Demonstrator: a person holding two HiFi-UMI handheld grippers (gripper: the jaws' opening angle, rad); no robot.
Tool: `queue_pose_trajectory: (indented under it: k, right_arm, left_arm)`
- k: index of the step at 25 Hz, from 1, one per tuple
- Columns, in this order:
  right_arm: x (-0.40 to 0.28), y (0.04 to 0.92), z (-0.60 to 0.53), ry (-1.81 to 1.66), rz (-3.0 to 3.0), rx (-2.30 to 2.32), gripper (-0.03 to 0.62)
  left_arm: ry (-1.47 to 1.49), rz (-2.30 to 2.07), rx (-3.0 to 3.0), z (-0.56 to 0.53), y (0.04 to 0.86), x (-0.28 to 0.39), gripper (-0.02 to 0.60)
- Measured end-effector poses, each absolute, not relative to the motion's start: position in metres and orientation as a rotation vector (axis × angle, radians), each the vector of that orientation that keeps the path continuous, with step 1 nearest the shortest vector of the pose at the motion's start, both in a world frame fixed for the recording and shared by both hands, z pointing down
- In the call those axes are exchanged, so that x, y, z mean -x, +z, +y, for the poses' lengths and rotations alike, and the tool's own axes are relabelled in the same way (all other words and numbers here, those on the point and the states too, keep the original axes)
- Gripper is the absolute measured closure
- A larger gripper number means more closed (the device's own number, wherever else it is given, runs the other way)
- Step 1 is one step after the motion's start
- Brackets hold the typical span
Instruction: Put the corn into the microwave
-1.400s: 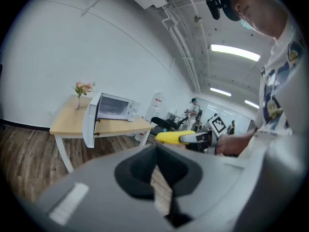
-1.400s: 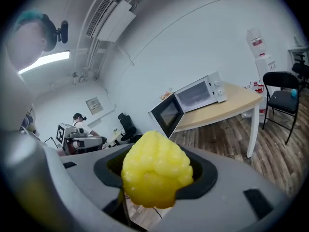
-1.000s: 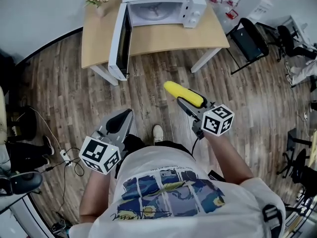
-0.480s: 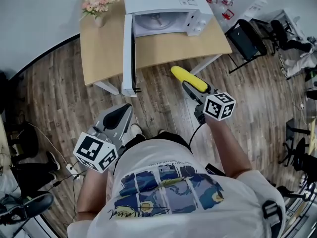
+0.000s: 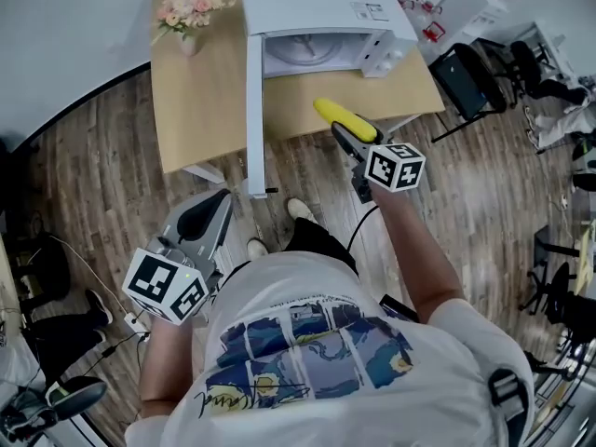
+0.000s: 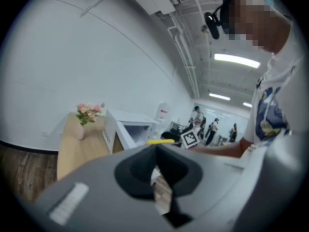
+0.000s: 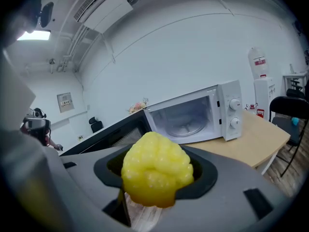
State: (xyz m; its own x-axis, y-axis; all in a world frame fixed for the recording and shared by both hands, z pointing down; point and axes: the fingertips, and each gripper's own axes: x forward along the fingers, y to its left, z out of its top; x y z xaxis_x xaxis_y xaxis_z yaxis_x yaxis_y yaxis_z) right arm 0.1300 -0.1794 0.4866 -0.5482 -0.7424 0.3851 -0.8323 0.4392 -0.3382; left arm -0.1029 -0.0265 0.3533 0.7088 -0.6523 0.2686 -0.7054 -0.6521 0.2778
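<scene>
A: Starting furthest left of the microwave (image 5: 321, 12), what do you see?

B: The left gripper (image 5: 221, 198), low and well away from the microwave, out over the wooden floor (image 5: 112, 184). Its jaws are drawn together with nothing between them; only a thin slit of floor shows through.

A: And on the table (image 5: 200, 110)?

B: A small vase of pink flowers (image 5: 191, 9) stands at the far corner, left of the microwave and apart from it. The microwave sits at the back of the tabletop.

A: Is its door (image 5: 254, 119) open?

B: Swung fully open. It is hinged on the microwave's left side and sticks out past the front edge of the table. The cavity is lit, and the glass turntable (image 7: 186, 124) inside has nothing on it.

A: Where is the corn (image 5: 342, 119)?

B: In the air just in front of the microwave's opening, right of the open door and above the table's front edge. It is outside the cavity, with its free end pointing towards it.

A: What holds it?

B: The right gripper (image 5: 348, 138). Its jaws are clamped on the near end of the cob, which fills the gap between them.

A: Anything right of the microwave?

B: Its two control knobs (image 7: 234, 112) on the right-hand panel, and a black chair (image 5: 470, 73) on the floor beyond the table's corner.
</scene>
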Motion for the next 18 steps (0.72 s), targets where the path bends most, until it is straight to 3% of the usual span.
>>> queue_pose_trajectory:
  k: [18]
  right_arm:
    - [-0.118,0.544,-0.359,0.606,-2.481,-1.201,0.339]
  left_arm:
    - [0.229,-1.315,-2.387,-0.097,0.353,0.075,0.572]
